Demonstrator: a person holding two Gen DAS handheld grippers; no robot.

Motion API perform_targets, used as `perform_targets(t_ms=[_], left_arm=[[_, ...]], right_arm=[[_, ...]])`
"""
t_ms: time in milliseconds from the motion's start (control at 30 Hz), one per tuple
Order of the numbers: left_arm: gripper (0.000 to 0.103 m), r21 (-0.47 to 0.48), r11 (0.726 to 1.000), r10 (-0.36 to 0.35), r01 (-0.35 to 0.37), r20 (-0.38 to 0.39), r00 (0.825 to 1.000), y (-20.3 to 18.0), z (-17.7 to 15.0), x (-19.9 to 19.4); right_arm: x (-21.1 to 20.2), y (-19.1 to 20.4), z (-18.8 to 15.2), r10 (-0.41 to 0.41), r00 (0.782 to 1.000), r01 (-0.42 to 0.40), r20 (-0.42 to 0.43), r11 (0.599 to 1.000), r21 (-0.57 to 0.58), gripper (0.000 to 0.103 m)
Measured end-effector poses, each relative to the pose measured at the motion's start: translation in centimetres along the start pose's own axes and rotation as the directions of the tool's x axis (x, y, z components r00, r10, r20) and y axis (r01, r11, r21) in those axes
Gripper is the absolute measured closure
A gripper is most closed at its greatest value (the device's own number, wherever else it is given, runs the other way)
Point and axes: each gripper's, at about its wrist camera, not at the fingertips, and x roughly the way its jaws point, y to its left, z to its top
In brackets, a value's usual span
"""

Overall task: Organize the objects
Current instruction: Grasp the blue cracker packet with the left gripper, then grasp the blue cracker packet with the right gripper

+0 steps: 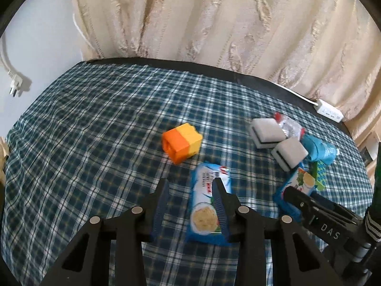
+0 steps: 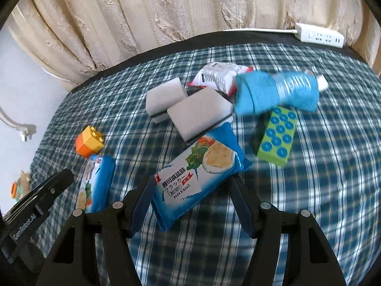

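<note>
Nearest the left wrist camera, the left claw [image 1: 190,186] hangs over the checked cloth [image 1: 95,131] that covers the surface, its fingers spread; the right finger overlaps a blue cracker packet [image 1: 208,205] that lies lengthwise on the cloth, while the left finger stands over bare cloth. Whether either finger touches the packet cannot be told. Close in front of the right wrist camera, the right claw [image 2: 191,188] is also spread wide, one finger on either side of the near end of a second cracker packet [image 2: 197,178], which lies aslant with its far end under a grey sponge [image 2: 200,116].

Just beyond, a second grey sponge [image 2: 164,99] sits touching the first. To the right lies a green block with blue studs [image 2: 277,135], its far end under a blue-wrapped bottle [image 2: 276,93] on its side. Behind the sponges a red-and-white packet [image 2: 219,75] lies against the bottle. Off to the left, apart from the cluster, stands an orange and yellow block [image 1: 182,143]. At the far edge a white power strip [image 2: 320,35] rests below the cream curtain [image 2: 166,7].
</note>
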Motion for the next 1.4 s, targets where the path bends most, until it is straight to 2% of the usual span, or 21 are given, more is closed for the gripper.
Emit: perform_targets(t_ms=[400, 467, 533, 600, 700, 1033, 1400], left_arm=[[0.063, -0.001, 1.000, 0.003, -0.003, -0.057, 0.998, 0.1, -0.1, 1.4], [0.059, 0.003, 1.000, -0.002, 0.002, -0.063, 0.998, -0.1, -0.2, 1.6], [0.046, 0.011, 1.000, 0.004, -0.003, -0.063, 0.998, -0.3, -0.3, 1.7], [0.038, 0.014, 1.000, 0.007, -0.006, -0.062, 0.998, -0.5, -0.3, 1.8], [0.038, 0.013, 1.000, 0.018, -0.017, -0.056, 0.998, -0.4, -0.3, 1.7], [0.035, 0.018, 0.999, 0.041, -0.040, -0.059, 0.997, -0.4, -0.3, 2.0], [0.029, 0.023, 0.999, 0.050, -0.048, -0.054, 0.997, -0.5, -0.3, 2.2]], right_arm=[[-0.3, -0.8, 0.0, -0.041, 0.999, 0.042, 0.025, 0.998, -0.035, 0.033], [-0.7, -1.6, -0.1, -0.035, 0.999, 0.035, 0.025, 0.999, -0.013, 0.033], [-0.9, -2.2, -0.2, -0.023, 0.999, 0.023, 0.027, 1.000, 0.008, 0.033], [-1.1, -2.7, -0.1, 0.034, 0.999, -0.035, 0.021, 0.998, 0.045, 0.033], [-0.9, -2.5, 0.1, 0.111, 0.994, -0.111, 0.006, 0.990, 0.083, 0.033], [0.9, 0.3, 0.9, -0.053, 0.998, 0.053, 0.022, 0.999, -0.005, 0.029], [-0.5, -2.1, -0.2, -0.059, 0.998, 0.059, 0.020, 0.998, -0.014, 0.029]])
